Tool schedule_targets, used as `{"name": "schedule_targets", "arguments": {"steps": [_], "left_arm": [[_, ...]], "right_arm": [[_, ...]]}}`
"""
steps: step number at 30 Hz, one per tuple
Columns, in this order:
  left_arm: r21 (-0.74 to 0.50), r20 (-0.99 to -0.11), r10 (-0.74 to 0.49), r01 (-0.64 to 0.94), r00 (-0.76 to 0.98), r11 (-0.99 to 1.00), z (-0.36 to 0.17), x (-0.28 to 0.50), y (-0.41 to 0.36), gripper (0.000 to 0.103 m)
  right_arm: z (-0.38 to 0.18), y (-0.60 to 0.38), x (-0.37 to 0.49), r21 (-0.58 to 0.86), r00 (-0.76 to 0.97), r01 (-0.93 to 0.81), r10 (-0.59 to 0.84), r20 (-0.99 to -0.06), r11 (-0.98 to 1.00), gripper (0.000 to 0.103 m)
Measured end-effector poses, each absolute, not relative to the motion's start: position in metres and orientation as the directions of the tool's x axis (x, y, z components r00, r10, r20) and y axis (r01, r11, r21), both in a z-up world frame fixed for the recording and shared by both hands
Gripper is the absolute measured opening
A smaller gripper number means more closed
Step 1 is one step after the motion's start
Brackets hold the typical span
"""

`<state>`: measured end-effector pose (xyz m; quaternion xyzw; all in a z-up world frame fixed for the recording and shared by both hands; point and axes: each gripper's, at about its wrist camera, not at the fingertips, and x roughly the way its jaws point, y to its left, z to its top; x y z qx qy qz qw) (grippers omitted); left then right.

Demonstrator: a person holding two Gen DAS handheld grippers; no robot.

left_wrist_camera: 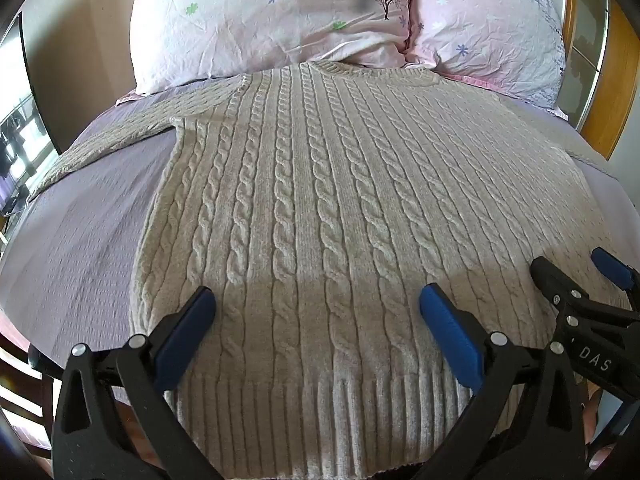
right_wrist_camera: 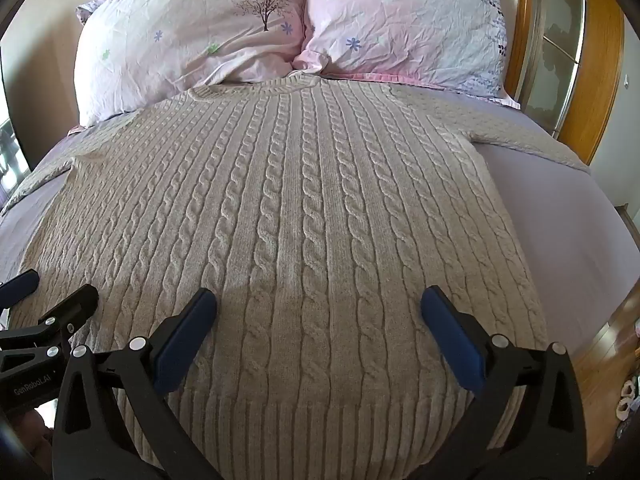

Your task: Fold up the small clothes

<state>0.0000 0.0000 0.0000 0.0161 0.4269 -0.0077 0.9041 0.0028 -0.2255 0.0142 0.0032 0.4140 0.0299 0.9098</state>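
Note:
A beige cable-knit sweater [left_wrist_camera: 320,200] lies flat and spread out on the bed, neck toward the pillows, ribbed hem toward me; it also fills the right wrist view [right_wrist_camera: 300,220]. One sleeve [left_wrist_camera: 100,148] stretches to the left, the other [right_wrist_camera: 528,140] to the right. My left gripper [left_wrist_camera: 318,312] is open above the hem's left part, holding nothing. My right gripper [right_wrist_camera: 320,312] is open above the hem's right part, holding nothing. The right gripper [left_wrist_camera: 576,276] shows at the right edge of the left wrist view, and the left gripper [right_wrist_camera: 52,292] at the left edge of the right wrist view.
The bed has a lilac sheet [left_wrist_camera: 80,240]. Two pink flowered pillows [left_wrist_camera: 272,20] [right_wrist_camera: 404,24] lie at the head, just beyond the sweater's neck. A wooden-framed glass door [right_wrist_camera: 560,52] stands at the right. A window [left_wrist_camera: 16,140] is at the left.

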Motion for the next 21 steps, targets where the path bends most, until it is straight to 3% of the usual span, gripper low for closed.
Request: {"name": "schedule_targets", "arguments": {"steps": [21], "left_arm": [[0.023, -0.771, 0.000, 0.027, 0.637, 0.999, 0.0001, 0.0000, 0.0000, 0.101]], "right_arm": [[0.0132, -0.2268, 0.0018, 0.031, 0.659, -0.052, 0.057, -0.750, 0.998, 0.102]]}}
